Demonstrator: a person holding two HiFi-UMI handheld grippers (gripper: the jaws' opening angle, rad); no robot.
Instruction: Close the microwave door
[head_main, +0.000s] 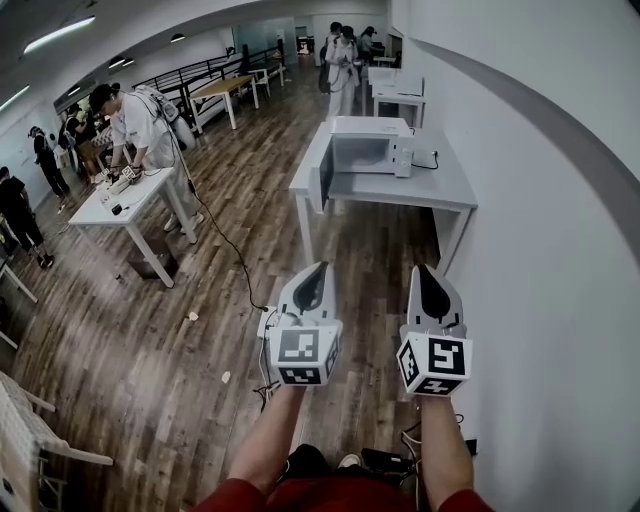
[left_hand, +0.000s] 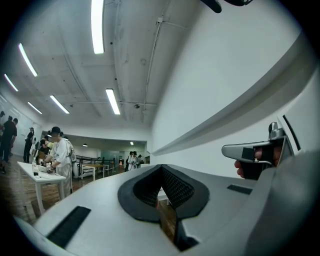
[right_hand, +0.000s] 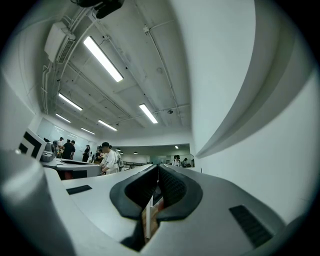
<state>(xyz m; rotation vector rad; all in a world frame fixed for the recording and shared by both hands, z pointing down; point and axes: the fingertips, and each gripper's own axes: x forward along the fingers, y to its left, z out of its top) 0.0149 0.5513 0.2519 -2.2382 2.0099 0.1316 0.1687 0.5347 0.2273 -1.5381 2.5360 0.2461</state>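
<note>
A white microwave (head_main: 368, 150) stands on a grey table (head_main: 440, 190) by the right wall, a few steps ahead of me. Its door (head_main: 326, 172) hangs open to the left, past the table's edge. My left gripper (head_main: 318, 266) and right gripper (head_main: 424, 268) are held side by side low in the head view, pointing toward the microwave and well short of it. Both are shut with nothing between the jaws. In the left gripper view the jaw tips (left_hand: 161, 167) meet; the same shows in the right gripper view (right_hand: 158, 167).
A white wall (head_main: 560, 250) runs along the right. A person works at a white table (head_main: 125, 200) on the left. A black cable (head_main: 235, 255) crosses the wooden floor to a power strip (head_main: 265, 320). More tables (head_main: 397, 85) and people (head_main: 342, 60) stand farther back.
</note>
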